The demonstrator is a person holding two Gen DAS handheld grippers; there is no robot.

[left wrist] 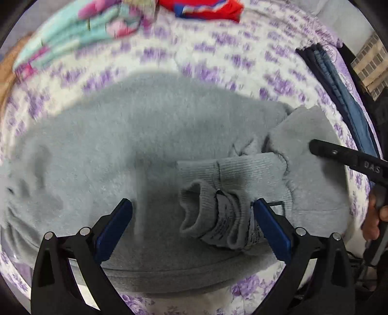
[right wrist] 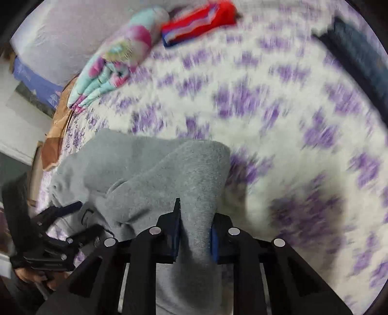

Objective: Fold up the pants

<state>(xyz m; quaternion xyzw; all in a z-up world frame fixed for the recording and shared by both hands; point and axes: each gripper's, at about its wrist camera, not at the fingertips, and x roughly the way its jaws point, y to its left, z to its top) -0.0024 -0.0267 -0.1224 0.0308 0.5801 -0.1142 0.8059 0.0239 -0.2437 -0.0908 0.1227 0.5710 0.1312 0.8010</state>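
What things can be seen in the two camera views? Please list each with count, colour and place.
grey sweatpants: one, grey, spread on the bed, cuffs near the left gripper
bedsheet: one, white with purple flowers, under everything
quilt: one, turquoise and pink, folded, far side of the bed
red garment: one, red with blue, folded, beside the quilt
jeans: blue and dark, count unclear, stacked at the bed's right edge
left gripper: black with blue pads, open above the cuffs
right gripper: black with blue pads, closed on a fold of the sweatpants
hand: one, holding the right gripper's handle
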